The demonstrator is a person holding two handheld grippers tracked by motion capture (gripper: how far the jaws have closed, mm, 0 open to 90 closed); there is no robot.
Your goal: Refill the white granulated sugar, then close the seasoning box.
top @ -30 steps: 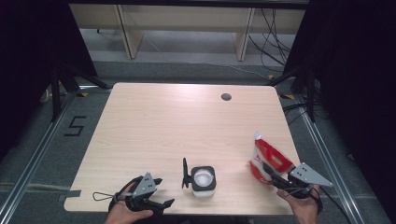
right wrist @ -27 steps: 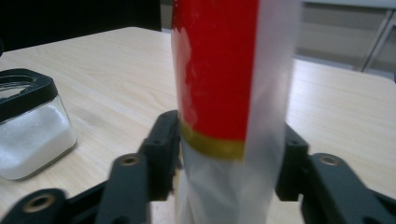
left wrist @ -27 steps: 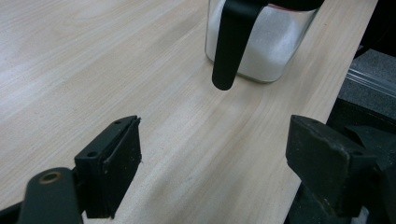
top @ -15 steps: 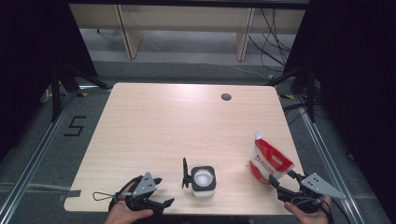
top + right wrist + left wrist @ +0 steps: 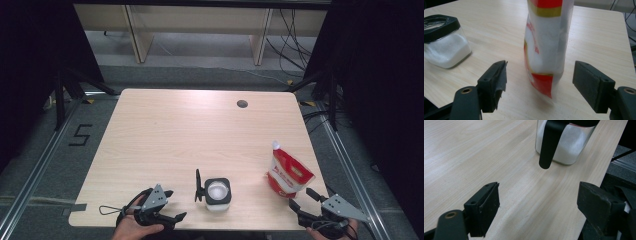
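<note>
A red and white pouch (image 5: 287, 175) (image 5: 546, 45) stands upright by itself near the table's right front. My right gripper (image 5: 301, 198) (image 5: 541, 72) sits just behind it at the front edge. Its jaws have just been opening and stand wide, with the pouch ahead of the gap and neither pad touching it. A square glass jar (image 5: 218, 192) (image 5: 564, 147) (image 5: 444, 42) of white powder stands at the front centre, its black flip lid (image 5: 199, 185) (image 5: 549, 142) raised on the left side. My left gripper (image 5: 176, 204) (image 5: 540, 195) rests open to the jar's left, holding nothing.
The light wooden table (image 5: 200, 135) has a round cable hole (image 5: 242, 104) at the back right. Shelving legs and cables lie on the floor beyond. Dark drapes stand on both sides. Both hands are at the table's front edge.
My right gripper has let go of the pouch, opened wide and drawn back toward the front right corner. The pouch now stands by itself. The left gripper has not moved.
</note>
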